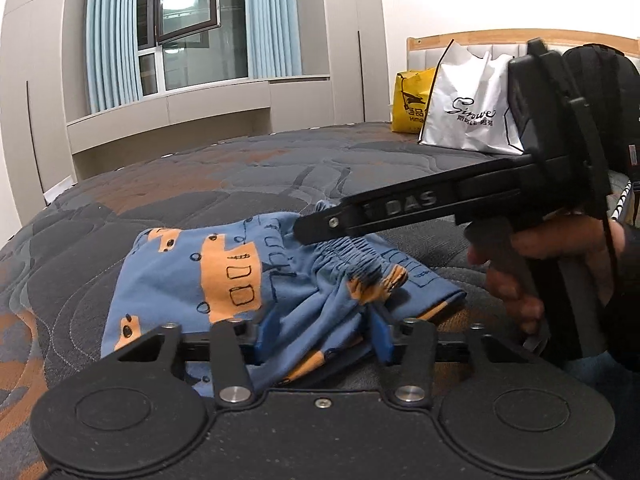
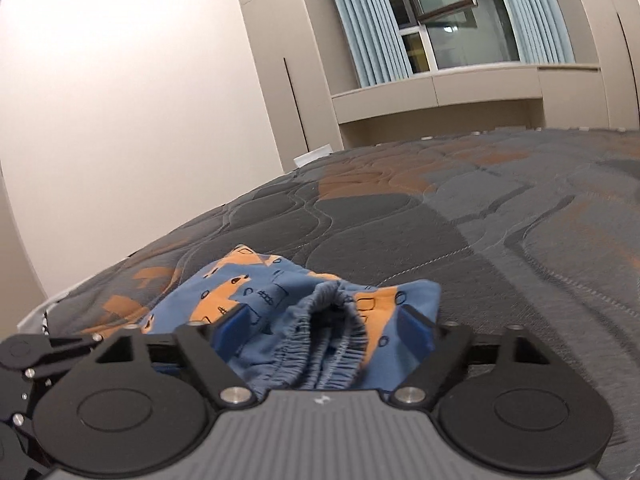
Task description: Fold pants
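Observation:
Small blue pants (image 1: 224,280) with orange vehicle prints lie bunched on the quilted grey and orange bed (image 1: 200,184). My left gripper (image 1: 322,334) has its blue pads spread around a gathered fold of the fabric at the near edge. The right gripper shows in the left wrist view as a black tool (image 1: 400,208) held by a hand, its tip over the elastic waistband (image 1: 352,252). In the right wrist view the pants (image 2: 256,292) sit between my right gripper's (image 2: 324,324) wide-apart blue pads, with the waistband (image 2: 324,340) bunched in the gap.
A white shopping bag (image 1: 468,108), a yellow bag (image 1: 412,100) and a black backpack (image 1: 612,112) stand against the wooden headboard at the far right. Cabinets and a curtained window (image 1: 188,28) lie beyond the bed.

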The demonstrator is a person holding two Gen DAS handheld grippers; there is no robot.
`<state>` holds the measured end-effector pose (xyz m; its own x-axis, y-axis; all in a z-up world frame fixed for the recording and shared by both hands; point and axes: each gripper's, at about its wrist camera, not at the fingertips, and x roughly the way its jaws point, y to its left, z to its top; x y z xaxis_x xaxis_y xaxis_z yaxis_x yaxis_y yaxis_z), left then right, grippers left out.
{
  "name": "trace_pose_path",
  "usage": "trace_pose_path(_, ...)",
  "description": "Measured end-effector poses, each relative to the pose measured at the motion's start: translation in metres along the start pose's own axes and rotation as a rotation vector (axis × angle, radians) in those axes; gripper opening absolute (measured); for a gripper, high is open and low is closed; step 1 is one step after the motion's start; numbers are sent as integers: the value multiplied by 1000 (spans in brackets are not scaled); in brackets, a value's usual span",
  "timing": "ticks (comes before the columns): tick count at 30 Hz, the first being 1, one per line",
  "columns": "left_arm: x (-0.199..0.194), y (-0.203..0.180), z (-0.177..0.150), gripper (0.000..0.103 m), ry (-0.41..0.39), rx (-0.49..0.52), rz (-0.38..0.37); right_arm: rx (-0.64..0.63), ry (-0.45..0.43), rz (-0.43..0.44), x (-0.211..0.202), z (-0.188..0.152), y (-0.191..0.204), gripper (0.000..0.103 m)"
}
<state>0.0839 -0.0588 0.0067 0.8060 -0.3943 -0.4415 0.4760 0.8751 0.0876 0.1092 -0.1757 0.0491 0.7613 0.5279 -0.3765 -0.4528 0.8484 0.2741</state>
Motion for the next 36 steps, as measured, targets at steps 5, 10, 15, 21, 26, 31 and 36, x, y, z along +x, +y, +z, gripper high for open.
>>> trace_pose_path(5,2,-4,2,10,2,9,-27,88,23,13,7,-1,-9,28)
trace_pose_path(10,-2,1,7,5,-38,-28,-51,124,-8,30,-2,1,-14,12)
trace_pose_path(15,-3,-3,9,5,-49,-21,-106,158,-61,26,-24,7,-19,12)
trace_pose_path(21,12,-9,0,6,1,-10,-143,192,4,-60,-26,-5,-29,13)
trace_pose_path(26,7,0,-1,23,-17,-62,-160,169,25,-116,-22,-11,-28,27)
trace_pose_path(31,-8,19,5,53,-61,-160,-121,119,0,-185,-28,-13,-19,55)
trace_pose_path(36,-22,48,8,87,-116,-273,20,62,-40,-273,-34,-13,-13,90)
